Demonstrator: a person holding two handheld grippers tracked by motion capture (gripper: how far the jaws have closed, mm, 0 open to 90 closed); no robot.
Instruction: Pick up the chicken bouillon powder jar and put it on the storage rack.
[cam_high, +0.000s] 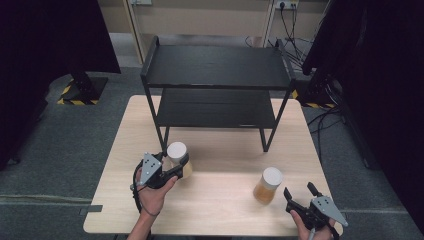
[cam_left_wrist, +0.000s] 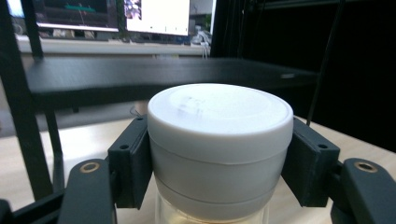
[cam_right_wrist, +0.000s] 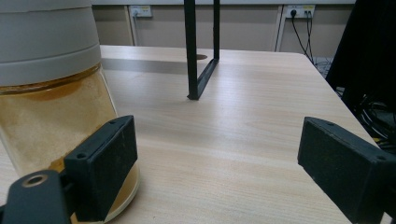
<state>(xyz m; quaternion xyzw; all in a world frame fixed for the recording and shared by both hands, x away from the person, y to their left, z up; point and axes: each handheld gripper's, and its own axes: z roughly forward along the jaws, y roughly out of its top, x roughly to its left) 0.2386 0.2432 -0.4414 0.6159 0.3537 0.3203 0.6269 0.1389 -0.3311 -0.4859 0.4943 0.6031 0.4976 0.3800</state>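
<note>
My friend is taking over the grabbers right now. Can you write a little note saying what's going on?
Left gripper: shut on the white lid of the left jar, near the rack's front left leg.
Right gripper: open, holding nothing, beside the right jar, which stands on the table.
Black rack: both shelves bare.
Done: one jar gripped.
Left, probably: set that jar on a shelf, then grip and move the other.
</note>
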